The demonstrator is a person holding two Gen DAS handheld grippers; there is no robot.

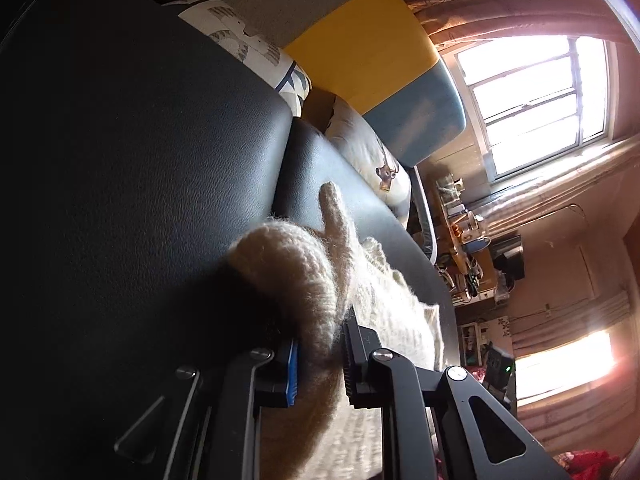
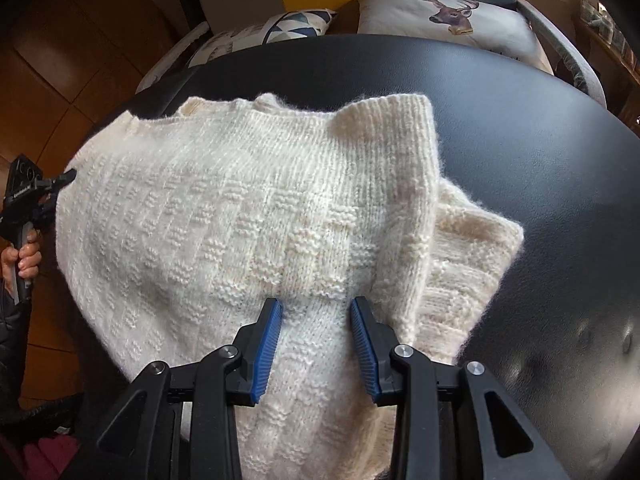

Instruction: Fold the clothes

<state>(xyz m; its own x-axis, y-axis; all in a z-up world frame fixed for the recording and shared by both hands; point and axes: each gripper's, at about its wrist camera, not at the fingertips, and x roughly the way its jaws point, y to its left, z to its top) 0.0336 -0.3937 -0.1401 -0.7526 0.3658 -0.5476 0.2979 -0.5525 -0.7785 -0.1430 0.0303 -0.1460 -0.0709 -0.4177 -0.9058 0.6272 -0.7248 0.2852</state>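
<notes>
Only left tool [image 1: 320, 344] pinching sweater [image 2: 248, 216] edge, right tool [image 2: 316, 308] agape

Sweater [image 2: 248, 216] on desk [image 2: 520, 140]; pillows [image 2: 452, 20] behind at 12 o'clock; left gripper [image 2: 66, 178] at 9 o'clock edge.

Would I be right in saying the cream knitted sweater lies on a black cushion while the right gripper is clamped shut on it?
Not quite: the right gripper is open, its jaws apart over the sweater, as the right wrist view shows. The sweater does lie on the black cushion.
</notes>
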